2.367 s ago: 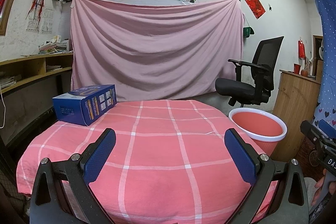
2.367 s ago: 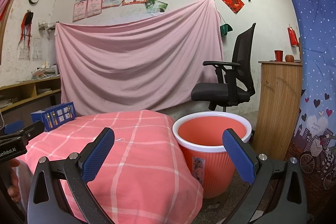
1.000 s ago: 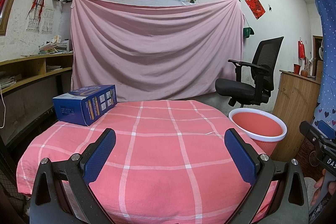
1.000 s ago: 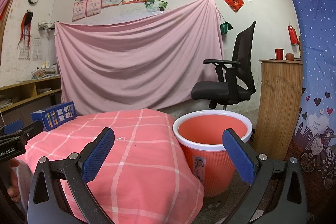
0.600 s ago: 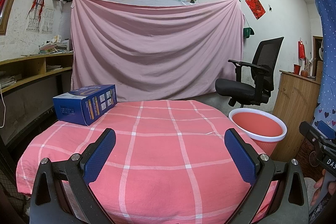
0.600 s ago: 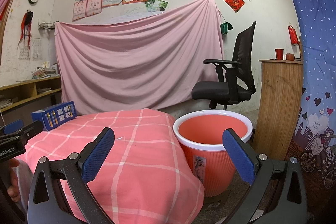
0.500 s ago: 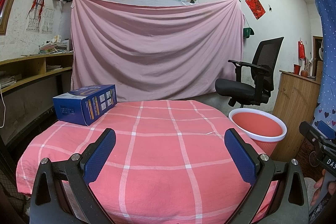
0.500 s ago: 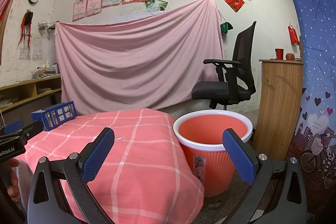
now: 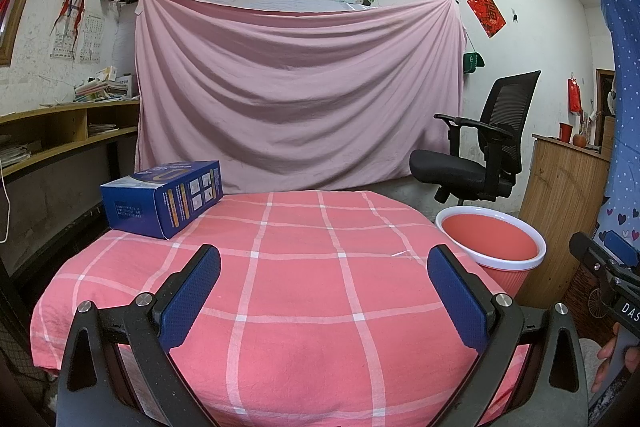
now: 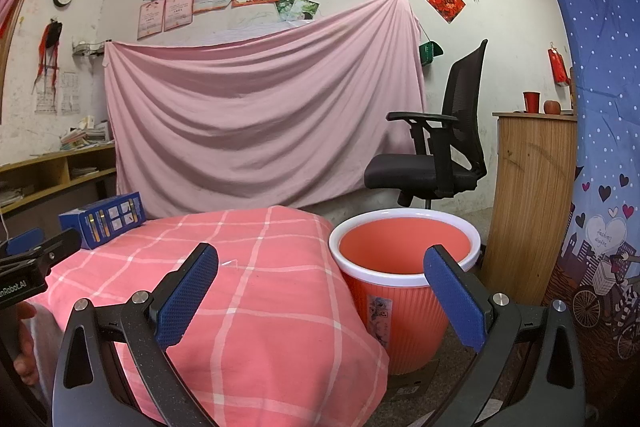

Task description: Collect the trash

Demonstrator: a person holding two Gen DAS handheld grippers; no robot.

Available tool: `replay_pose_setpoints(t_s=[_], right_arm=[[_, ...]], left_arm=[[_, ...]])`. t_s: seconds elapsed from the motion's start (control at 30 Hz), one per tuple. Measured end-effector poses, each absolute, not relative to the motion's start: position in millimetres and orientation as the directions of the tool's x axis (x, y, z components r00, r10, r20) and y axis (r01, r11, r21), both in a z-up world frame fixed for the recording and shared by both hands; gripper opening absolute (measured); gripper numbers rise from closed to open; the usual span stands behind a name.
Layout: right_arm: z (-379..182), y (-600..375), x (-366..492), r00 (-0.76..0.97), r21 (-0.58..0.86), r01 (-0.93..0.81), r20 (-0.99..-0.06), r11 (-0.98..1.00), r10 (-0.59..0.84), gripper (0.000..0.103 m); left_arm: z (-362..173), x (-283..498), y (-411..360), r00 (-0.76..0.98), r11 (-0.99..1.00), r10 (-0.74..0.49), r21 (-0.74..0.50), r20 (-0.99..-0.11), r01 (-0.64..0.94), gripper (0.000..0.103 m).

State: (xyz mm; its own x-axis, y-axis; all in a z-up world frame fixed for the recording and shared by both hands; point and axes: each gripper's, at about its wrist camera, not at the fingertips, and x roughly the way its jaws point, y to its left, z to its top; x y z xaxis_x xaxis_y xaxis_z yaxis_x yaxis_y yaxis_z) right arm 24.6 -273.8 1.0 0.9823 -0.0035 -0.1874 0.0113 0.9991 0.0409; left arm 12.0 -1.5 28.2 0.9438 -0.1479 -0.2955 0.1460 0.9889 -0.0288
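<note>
A blue cardboard box point(image 9: 164, 201) lies at the far left of the round table with the pink checked cloth point(image 9: 300, 307); it also shows in the right wrist view point(image 10: 104, 219). An orange bin with a white rim point(image 10: 404, 275) stands on the floor right of the table and shows in the left wrist view too point(image 9: 492, 251). My left gripper point(image 9: 324, 299) is open and empty above the table's near edge. My right gripper point(image 10: 320, 303) is open and empty, between the table's right edge and the bin.
A black office chair point(image 9: 480, 155) stands behind the bin. A wooden cabinet point(image 10: 532, 195) is to its right. Wooden shelves point(image 9: 52, 135) run along the left wall. A pink sheet point(image 9: 300, 95) hangs on the back wall.
The right wrist view has shifted very slightly. Both grippers stay open and nothing on the table has moved.
</note>
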Motion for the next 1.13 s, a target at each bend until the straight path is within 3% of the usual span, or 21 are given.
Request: replay_pose_setpoints(t_s=[1.13], right_arm=[[-6.6, -269.0, 24.9, 0.979, 0.035, 0.012, -0.203, 0.999, -0.004, 0.103]], left_arm=[[23.2, 14.9, -13.5, 0.944, 0.989, -0.136, 0.018, -0.302, 0.149, 0.101]])
